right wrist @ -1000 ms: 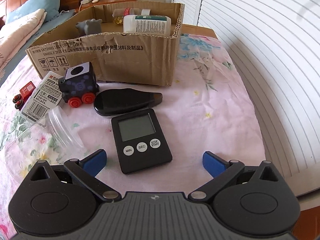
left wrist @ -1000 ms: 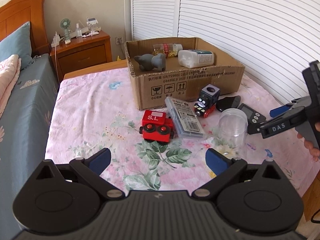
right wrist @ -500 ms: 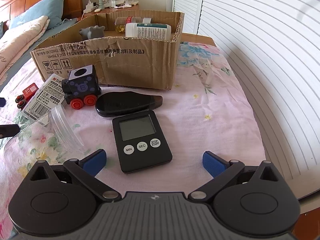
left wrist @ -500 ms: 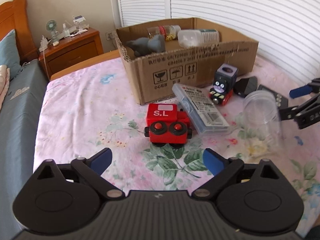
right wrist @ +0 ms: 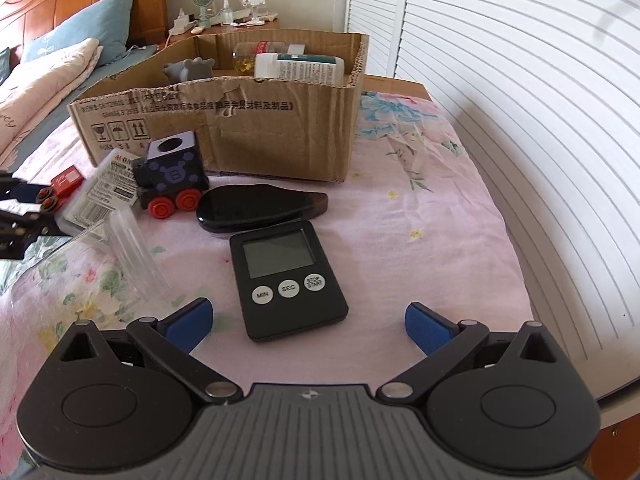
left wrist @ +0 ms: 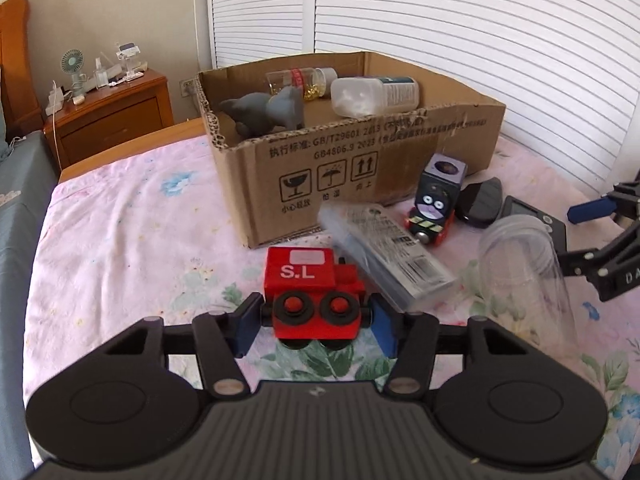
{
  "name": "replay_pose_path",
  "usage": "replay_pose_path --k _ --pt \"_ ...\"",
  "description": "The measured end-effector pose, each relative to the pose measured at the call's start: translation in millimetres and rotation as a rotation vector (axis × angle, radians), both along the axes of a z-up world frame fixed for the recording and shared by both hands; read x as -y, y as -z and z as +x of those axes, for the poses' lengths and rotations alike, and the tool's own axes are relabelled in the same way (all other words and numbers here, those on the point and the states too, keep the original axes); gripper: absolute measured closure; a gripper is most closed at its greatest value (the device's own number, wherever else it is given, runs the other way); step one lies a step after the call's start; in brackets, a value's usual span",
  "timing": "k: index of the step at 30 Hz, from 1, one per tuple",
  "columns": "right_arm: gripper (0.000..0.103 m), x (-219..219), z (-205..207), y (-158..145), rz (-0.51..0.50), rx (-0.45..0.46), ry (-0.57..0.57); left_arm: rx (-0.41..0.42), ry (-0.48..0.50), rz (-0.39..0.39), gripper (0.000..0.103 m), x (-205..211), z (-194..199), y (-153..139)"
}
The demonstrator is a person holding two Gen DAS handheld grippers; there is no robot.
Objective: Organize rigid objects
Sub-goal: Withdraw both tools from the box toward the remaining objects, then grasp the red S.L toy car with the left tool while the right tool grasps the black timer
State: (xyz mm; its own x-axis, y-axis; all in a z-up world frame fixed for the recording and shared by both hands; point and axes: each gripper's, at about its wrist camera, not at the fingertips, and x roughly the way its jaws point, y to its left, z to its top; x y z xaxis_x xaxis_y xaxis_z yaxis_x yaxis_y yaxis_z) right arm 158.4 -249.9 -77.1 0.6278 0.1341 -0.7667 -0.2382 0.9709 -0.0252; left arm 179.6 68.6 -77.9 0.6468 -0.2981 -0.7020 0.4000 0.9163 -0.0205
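Floral pink sheet point(left wrist: 120, 240) covered the bed, white louvred doors behind. Left claw point(left wrist: 312, 324) was closing around the red toy train point(left wrist: 314, 300), blocky painted wood, "S.L" on top, black wheels with red hubs; blue pads touched its sides. Corrugated cardboard box point(left wrist: 360, 168) stood beyond. Clear plastic jar point(left wrist: 524, 276) lay further right. Right claw point(right wrist: 308, 320) was wide, empty, above the flat black timer point(right wrist: 286, 276).

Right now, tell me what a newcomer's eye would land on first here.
First, the red toy train marked S.L, between the closing fingers of the left claw. Behind it stands the open cardboard box, already holding a grey toy and bottles. The black timer lies before the open right claw.
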Motion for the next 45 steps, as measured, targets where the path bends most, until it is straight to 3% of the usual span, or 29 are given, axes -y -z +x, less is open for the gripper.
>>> replay_pose_path --k 4,13,25,27,32,35,42,45 --pt "0.000 -2.2 -1.4 -1.1 -0.002 -0.007 -0.029 -0.007 -0.018 0.006 0.047 -3.2 -4.4 -1.2" --pt "0.000 -10.4 8.3 -2.2 -0.002 -0.017 -0.219 -0.042 -0.092 0.000 0.047 -25.6 -40.9 -4.3" --pt "0.000 -10.6 18.3 -4.0 -0.014 -0.041 -0.329 -0.040 -0.121 0.006 0.042 -20.6 -36.0 -3.7" --pt "0.004 -10.2 18.7 -5.2 -0.011 -0.039 -0.345 -0.040 -0.119 0.010 0.040 -19.6 -35.4 -3.4" --pt "0.028 -10.8 19.3 -11.9 -0.026 -0.029 -0.355 -0.041 -0.118 0.015 0.038 -18.0 -35.1 -3.1" --pt "0.038 -9.0 20.2 -14.2 -0.041 -0.018 -0.350 -0.041 -0.118 0.016 0.038 -17.8 -35.1 -3.0" --pt "0.039 -8.6 25.0 -14.8 -0.044 -0.015 -0.346 -0.048 -0.121 0.019 0.034 -15.5 -34.2 -2.8" --pt "0.046 -8.3 23.8 -15.3 -0.030 -0.022 -0.342 -0.049 -0.129 0.019 0.035 -15.6 -33.0 -2.7"
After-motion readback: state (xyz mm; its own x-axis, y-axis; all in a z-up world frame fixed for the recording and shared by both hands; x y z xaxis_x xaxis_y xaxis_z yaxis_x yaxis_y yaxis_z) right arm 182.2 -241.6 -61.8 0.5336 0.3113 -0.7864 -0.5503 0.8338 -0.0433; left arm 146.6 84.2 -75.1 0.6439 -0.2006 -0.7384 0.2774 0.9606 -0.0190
